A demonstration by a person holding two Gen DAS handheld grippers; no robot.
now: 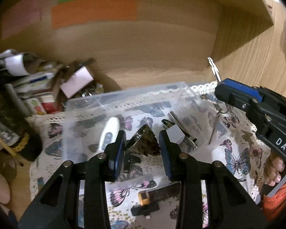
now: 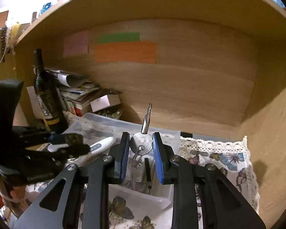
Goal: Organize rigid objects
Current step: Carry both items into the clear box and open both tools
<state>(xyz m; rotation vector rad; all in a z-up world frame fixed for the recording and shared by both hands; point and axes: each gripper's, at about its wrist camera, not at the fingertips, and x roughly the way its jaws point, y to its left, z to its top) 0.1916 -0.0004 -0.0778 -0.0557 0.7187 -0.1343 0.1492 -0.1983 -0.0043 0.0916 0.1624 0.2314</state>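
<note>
At the far left of the desk (image 2: pixel 209 110) a dark bottle (image 2: pixel 45 95) stands upright beside a heap of papers and small boxes (image 1: pixel 47 87) pushed against the wooden back wall, where pink, green and orange notes (image 2: pixel 124 51) are stuck. A butterfly-print cloth (image 1: pixel 236 158) with a lace edge covers the desk, and a clear plastic bin (image 1: pixel 124 103) sits on it. Inside the bin, toward its left, lies a white thermometer (image 1: pixel 109 131), and toward its right a nail clipper (image 1: pixel 183 129). The left gripper (image 1: pixel 143 148) hovers over the bin with its blue-padded fingers (image 1: pixel 117 152) partly closed around a shiny ribbed metal cup (image 1: pixel 145 143), which sits tilted between them; its left rim touches the left pad, while contact on the right side is hard to tell. Below that gripper, on the cloth in front of the bin, lie a small orange-and-black device (image 1: pixel 158 192) and a black clip (image 1: pixel 145 209). To the right, the right gripper (image 2: pixel 141 147) is clamped on the round head of a silver key (image 2: pixel 143 141), the blade pointing up and away and a ring hanging from the head. It is held above the bin's right part. In the left wrist view the key blade (image 1: pixel 214 68) sticks out beyond that gripper, and the person's fingers (image 1: pixel 274 171) wrap its handle.
</note>
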